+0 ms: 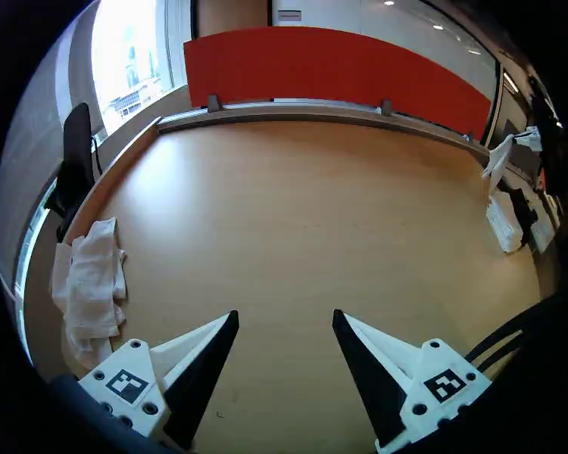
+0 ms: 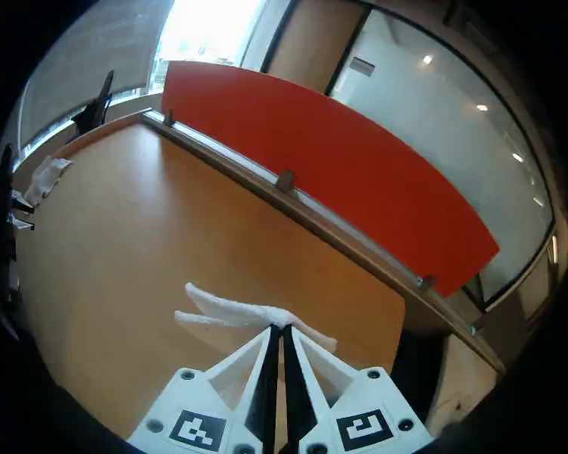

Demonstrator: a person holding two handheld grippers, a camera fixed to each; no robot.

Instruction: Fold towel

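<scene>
Spreading comes first, we judge. In the left gripper view our left gripper (image 1: pixel 285 314) hangs wide open over the wooden table (image 1: pixel 299 212), holding nothing; it should take a free corner so the cloth can be laid flat. In the right gripper view our right gripper (image 2: pixel 279 329) is clamped on the towel (image 2: pixel 231 312): white, bunched into creased flaps, held over the table near its edge.

Two hand-held grippers (image 1: pixel 285 325) (image 2: pixel 278 329), at least two towels (image 2: pixel 254 312) (image 2: pixel 45 178), one desk (image 1: pixel 307 227), one partition (image 1: pixel 337 68).
</scene>
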